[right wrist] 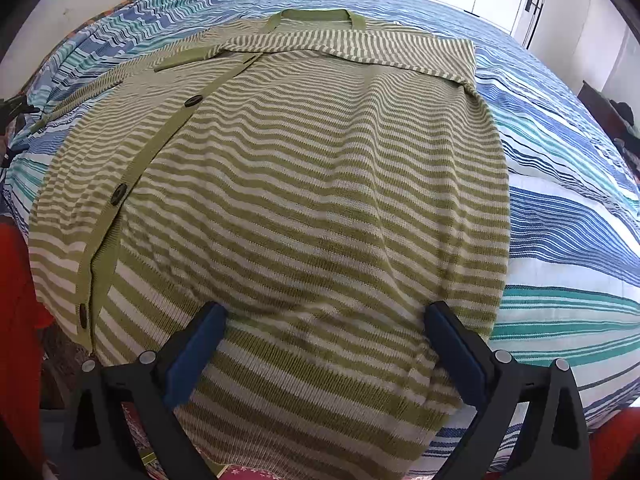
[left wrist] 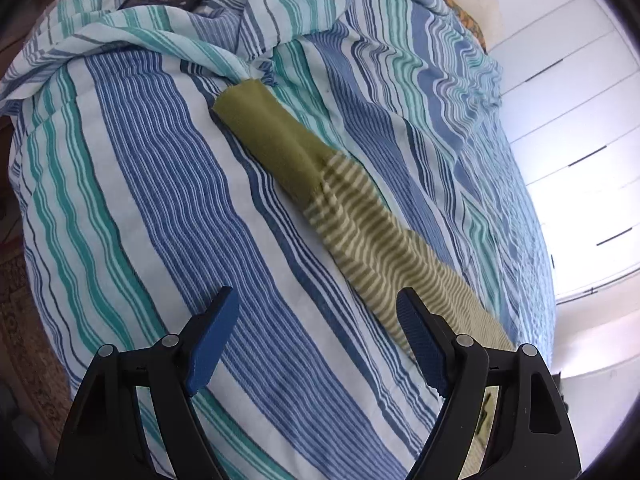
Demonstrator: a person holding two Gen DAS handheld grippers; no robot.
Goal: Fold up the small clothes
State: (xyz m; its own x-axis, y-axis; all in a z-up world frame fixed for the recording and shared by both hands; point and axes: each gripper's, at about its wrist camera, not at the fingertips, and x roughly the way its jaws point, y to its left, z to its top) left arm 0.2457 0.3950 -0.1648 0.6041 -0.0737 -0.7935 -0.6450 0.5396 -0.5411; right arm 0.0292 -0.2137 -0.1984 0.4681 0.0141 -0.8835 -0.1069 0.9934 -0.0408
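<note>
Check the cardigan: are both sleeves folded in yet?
No. On the cardigan, one sleeve lies folded across the chest below the collar; the other sleeve stretches out flat on the striped bedcover.

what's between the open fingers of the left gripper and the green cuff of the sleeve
In the left wrist view, only striped bedspread lies ahead of the left gripper; the cardigan sleeve runs past its right finger up to the green cuff.

Your left black two-finger gripper with blue ribbed pads [left wrist: 318,316] hangs with its jaws spread wide and empty, while your matching right black gripper [right wrist: 324,320] is likewise splayed, gripping nothing.
</note>
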